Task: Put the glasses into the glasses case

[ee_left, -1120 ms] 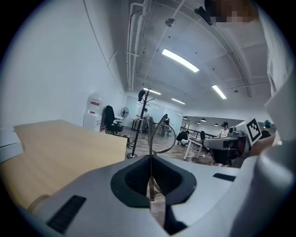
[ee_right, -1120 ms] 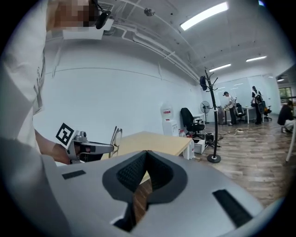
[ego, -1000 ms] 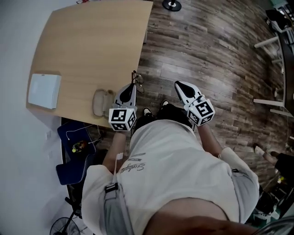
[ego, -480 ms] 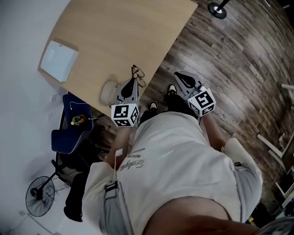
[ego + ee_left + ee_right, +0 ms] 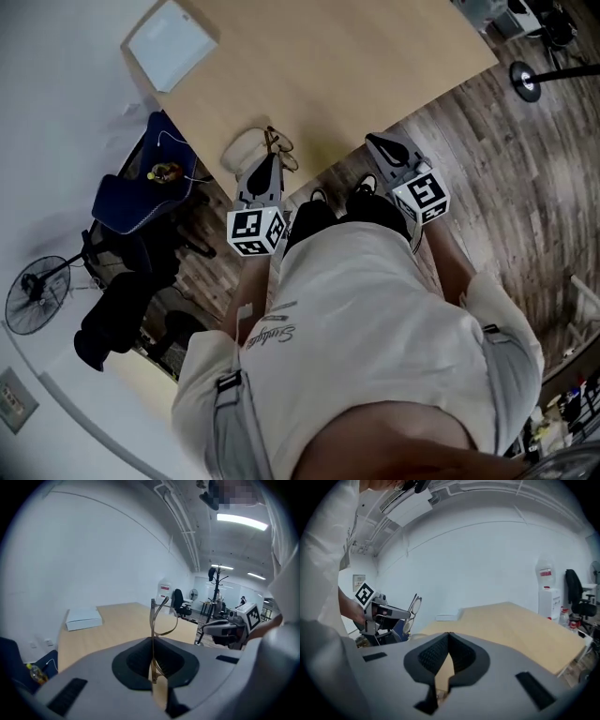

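White wall (image 5: 93,564); pale wooden table (image 5: 328,66); dark plank floor (image 5: 525,187); blue chair (image 5: 141,197); fan (image 5: 33,300); ceiling strip lights (image 5: 241,522).

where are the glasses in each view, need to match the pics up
Head view: glasses left of centre, at the tip of the left gripper, beside the case.
Left gripper view: glasses dead centre, standing up from the shut jaws.
Right gripper view: glasses far left, small, held up by the left gripper.
Shared landmark: the white box on the table.
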Demonstrator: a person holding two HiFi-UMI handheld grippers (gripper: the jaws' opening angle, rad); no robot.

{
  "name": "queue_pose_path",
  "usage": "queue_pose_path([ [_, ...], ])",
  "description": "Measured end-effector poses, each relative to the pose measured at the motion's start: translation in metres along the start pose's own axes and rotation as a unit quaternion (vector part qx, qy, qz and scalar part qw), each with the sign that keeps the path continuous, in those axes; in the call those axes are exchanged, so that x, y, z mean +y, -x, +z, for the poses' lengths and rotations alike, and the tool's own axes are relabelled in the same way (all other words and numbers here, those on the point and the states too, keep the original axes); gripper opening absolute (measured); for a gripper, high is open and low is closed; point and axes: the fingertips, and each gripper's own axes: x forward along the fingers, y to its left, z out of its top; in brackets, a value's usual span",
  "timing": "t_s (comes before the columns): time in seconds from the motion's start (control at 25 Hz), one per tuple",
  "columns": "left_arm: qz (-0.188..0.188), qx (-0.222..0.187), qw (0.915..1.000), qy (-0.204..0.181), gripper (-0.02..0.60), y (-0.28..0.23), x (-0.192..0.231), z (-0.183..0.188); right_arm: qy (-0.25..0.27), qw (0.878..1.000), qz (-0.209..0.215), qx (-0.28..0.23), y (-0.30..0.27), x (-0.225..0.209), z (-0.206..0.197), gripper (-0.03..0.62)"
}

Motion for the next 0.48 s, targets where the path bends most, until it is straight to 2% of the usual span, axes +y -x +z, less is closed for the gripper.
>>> queue_pose_path([
  [0.24,0.059,-0.005,0.9982,0.011,0.018,0.027,0.050,-0.006,0.013,0.997,0.070,0.019,-0.055,0.026,0.001,-0.006],
  [0.36,0.069,-0.001,0.9976,0.008,0.018,0.041,0.080,-0.017,0.020,0.996,0.085,0.023,-0.080,0.043,0.009,-0.006],
  [0.48,0.068,0.009,0.9976,-0.006,0.018,0.046,0.110,-0.028,0.037,0.996,0.081,0.024,-0.104,0.059,0.024,-0.006],
])
